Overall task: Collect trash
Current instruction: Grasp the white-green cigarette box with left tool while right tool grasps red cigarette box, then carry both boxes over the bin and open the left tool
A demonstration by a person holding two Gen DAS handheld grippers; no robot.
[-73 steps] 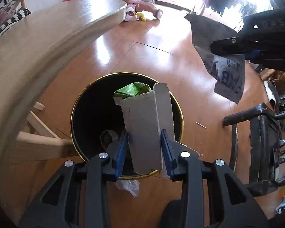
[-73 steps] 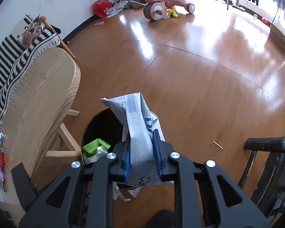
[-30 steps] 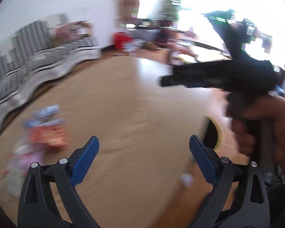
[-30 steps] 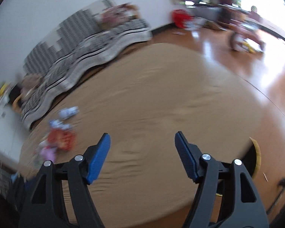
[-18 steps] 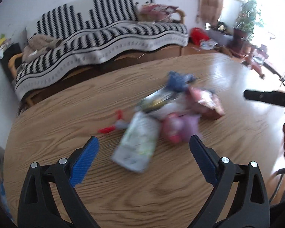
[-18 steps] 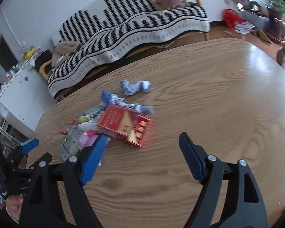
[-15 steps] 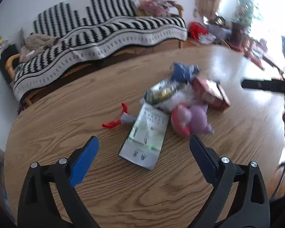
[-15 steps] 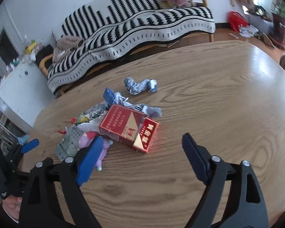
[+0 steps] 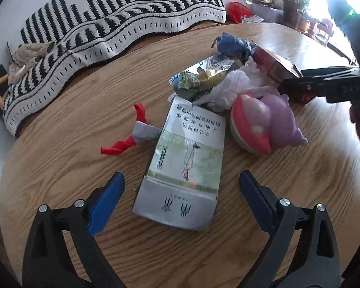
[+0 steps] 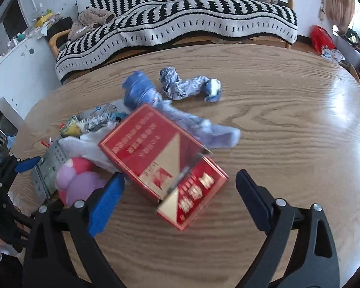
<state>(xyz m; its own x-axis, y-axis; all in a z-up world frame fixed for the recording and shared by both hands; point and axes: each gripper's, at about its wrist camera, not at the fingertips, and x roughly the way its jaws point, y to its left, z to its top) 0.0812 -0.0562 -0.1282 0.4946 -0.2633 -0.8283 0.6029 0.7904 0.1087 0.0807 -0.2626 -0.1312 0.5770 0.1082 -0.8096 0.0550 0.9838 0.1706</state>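
Much trash left on the bench [image 9: 60, 168]; nothing gripped. Left gripper [image 9: 180, 199]: jaws wide apart over the silver carton [image 9: 184, 168], lower centre of frame, lying flat, long axis running away from camera, slightly tilted. Right gripper [image 10: 177, 196]: jaws wide apart around the red box [image 10: 163, 163], centre frame, long axis diagonal, upper left to lower right.

Both wrist views look down, close, along their spread tongs at one wooden table [image 9: 60, 158] — the left over the silver carton [image 9: 182, 168], the right over the red box [image 10: 163, 163]. Shared: the pink-purple toy [image 9: 264, 122] beside both.
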